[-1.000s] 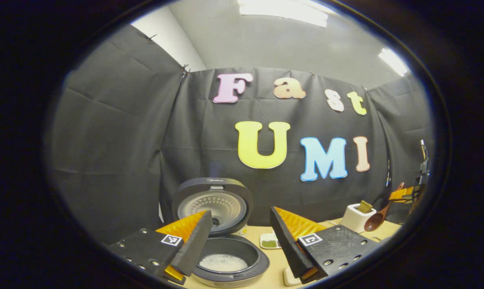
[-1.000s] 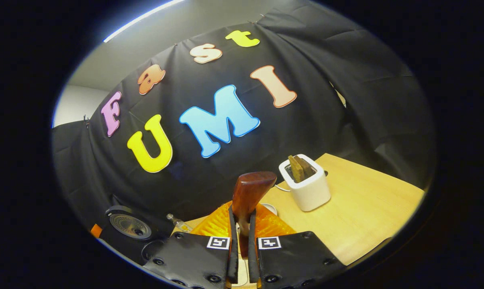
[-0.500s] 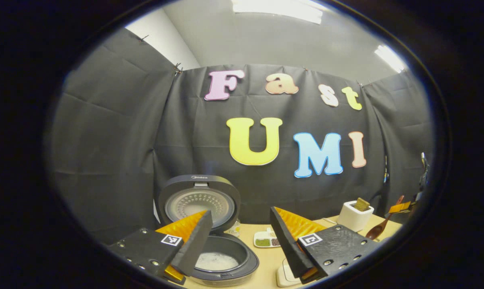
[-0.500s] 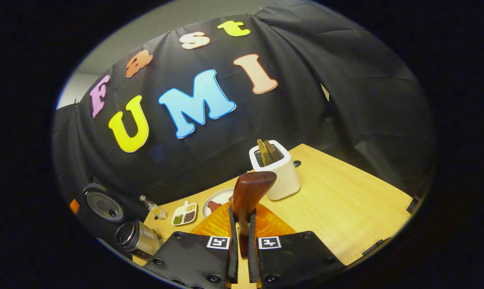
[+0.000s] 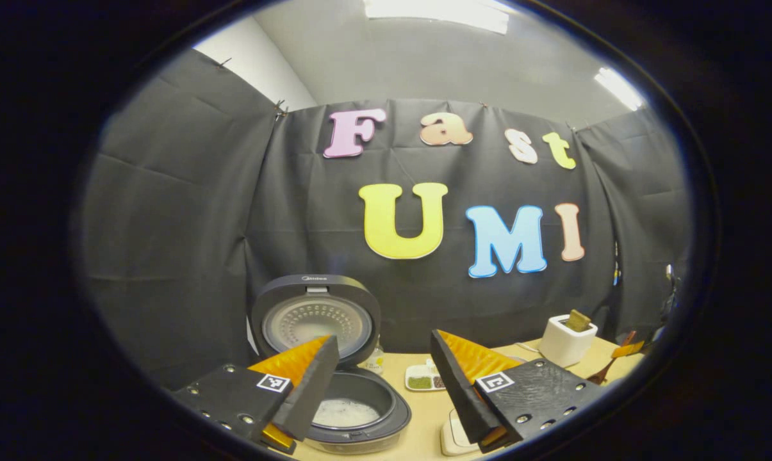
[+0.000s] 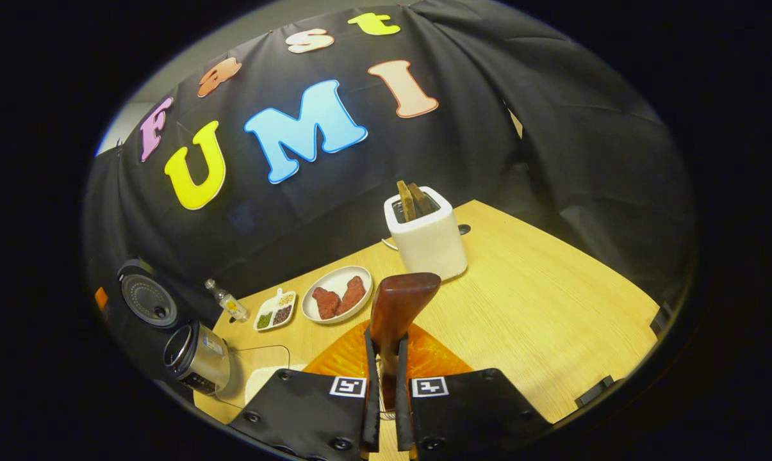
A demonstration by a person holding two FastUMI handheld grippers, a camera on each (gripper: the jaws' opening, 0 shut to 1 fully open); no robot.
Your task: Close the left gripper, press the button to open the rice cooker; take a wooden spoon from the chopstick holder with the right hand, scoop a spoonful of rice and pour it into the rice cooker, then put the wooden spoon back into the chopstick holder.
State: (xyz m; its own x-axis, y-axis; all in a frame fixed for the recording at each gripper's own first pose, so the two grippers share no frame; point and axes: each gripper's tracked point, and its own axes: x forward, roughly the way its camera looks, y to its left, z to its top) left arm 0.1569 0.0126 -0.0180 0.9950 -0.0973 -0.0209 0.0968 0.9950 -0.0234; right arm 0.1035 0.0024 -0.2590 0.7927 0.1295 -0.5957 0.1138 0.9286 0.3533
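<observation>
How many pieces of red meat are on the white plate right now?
2, side by side on the plate: the left piece and the right piece, between the toaster and the small divided dish. None looks hidden.

Open claw (image 5: 382,365) above lidless-open rice cooker (image 5: 353,413)

From my left gripper view, the round dark rice cooker (image 5: 353,410) sat on the pale wooden desk (image 5: 424,429) with its lid up behind the pot and rice inside. To its right lay a small white divided dish (image 5: 424,379), and farther right stood the white toaster (image 5: 568,339). In my right gripper view, a white plate (image 6: 337,294) lay between the dish and the toaster.
</observation>
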